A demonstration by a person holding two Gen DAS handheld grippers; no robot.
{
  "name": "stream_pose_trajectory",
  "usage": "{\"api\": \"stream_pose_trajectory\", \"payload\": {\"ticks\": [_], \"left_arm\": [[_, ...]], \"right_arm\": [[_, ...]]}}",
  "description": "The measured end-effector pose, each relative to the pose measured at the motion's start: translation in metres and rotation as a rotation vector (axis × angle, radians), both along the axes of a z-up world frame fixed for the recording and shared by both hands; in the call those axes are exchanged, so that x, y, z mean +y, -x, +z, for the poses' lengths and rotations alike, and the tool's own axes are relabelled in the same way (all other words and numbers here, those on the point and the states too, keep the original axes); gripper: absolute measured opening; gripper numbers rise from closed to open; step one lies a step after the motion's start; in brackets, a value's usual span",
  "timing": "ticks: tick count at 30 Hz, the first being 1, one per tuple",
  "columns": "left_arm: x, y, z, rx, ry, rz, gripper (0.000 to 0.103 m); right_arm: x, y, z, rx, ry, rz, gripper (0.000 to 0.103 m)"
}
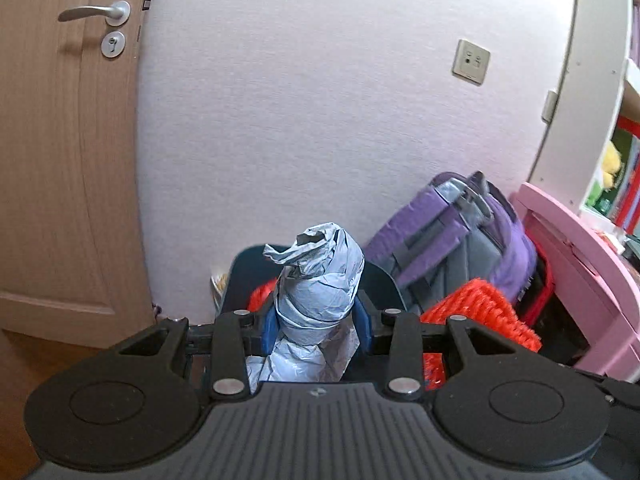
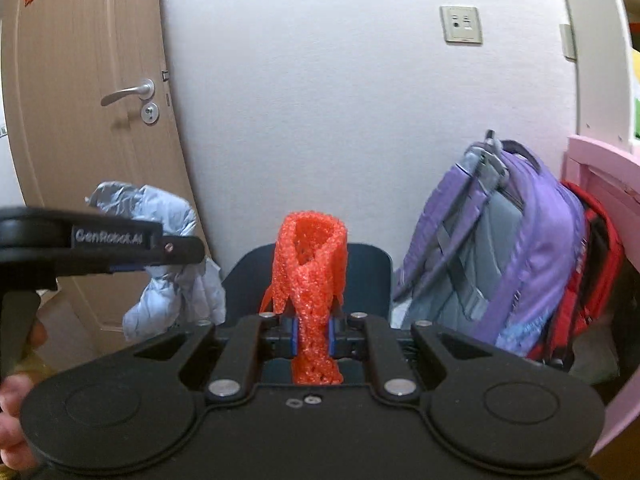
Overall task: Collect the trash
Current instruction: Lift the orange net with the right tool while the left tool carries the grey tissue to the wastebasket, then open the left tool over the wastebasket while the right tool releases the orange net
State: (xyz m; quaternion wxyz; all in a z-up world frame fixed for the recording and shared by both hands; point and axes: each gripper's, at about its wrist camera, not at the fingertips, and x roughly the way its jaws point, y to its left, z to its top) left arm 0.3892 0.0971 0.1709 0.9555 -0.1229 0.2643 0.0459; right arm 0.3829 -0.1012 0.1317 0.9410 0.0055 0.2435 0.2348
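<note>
The right gripper [image 2: 312, 334] is clamped on a red foam net [image 2: 310, 264], the left gripper [image 1: 316, 324], marked "GenRobot.AI", is clamped on crumpled blue-grey paper [image 1: 320, 280], then a dark bin [image 2: 368, 276] behind them, and at 2 o'clock a purple backpack [image 2: 520, 248] by the white wall [image 2: 320, 100].

Wooden floor [image 1: 24, 360]: dark bin [image 2: 368, 276], purple backpack [image 2: 520, 264] against wall.
</note>
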Motion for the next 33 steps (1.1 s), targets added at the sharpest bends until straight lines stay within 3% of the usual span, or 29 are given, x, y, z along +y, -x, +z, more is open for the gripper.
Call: {"api": "stream_pose_trajectory", "payload": {"ticks": [6,17,27,31,33], "left_arm": [[0.010,-0.045,-0.015,0.038,-0.024,0.017,0.037],[0.023,-0.121,-0.077,0.179,-0.026,0.013,0.037],[0.015,-0.146,-0.121,0.283,-0.036,-0.013,0.038],[0.017,-0.144,-0.131,0.308,-0.039,-0.023,0.038],[0.016,-0.146,-0.133,0.313,-0.042,-0.021,0.044]], "right_arm": [[0.028,-0.040,-0.017,0.014,0.045,0.010,0.012],[0.055,-0.098,-0.066,0.091,0.101,0.030,0.013],[0.067,-0.109,-0.103,0.143,0.185,0.054,0.020],[0.068,-0.106,-0.105,0.150,0.190,0.067,0.027],[0.068,-0.103,-0.104,0.144,0.198,0.078,0.033]]}}
